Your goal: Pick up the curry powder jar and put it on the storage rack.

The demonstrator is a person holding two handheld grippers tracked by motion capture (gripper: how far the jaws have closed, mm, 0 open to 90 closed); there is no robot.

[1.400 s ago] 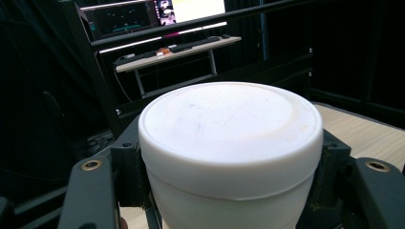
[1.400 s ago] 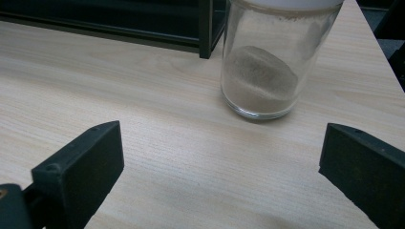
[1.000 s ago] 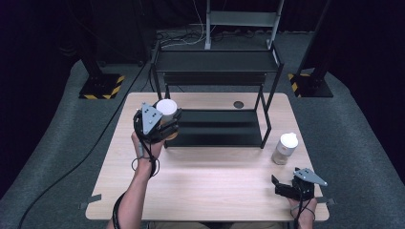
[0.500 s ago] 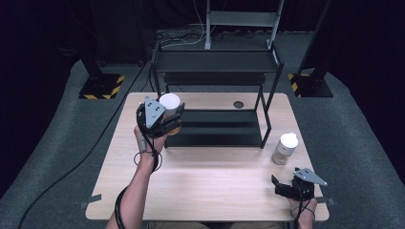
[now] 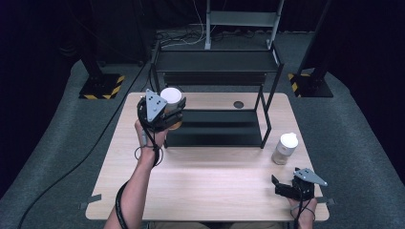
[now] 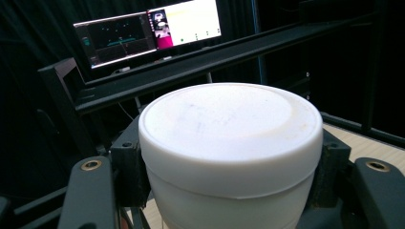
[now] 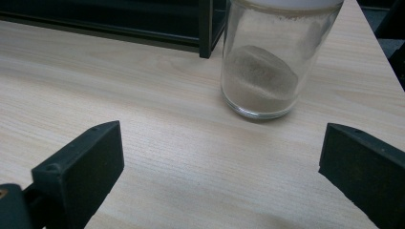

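Gripping a white-lidded jar (image 5: 172, 98), the left gripper (image 5: 160, 113) was held above the desk's (image 5: 200, 191) far left corner, beside the left end of the black rack (image 5: 215, 86). The jar was clamped upright between both jaws. Near the right edge a second jar (image 5: 285, 149) was seen standing, with the right gripper (image 5: 285, 187) kept open just before it.

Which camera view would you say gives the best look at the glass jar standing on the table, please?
The right gripper view: the glass jar stands close ahead, its brownish powder plain through the wall. The high view shows it small, upright beside the black rack, ahead of the right gripper.
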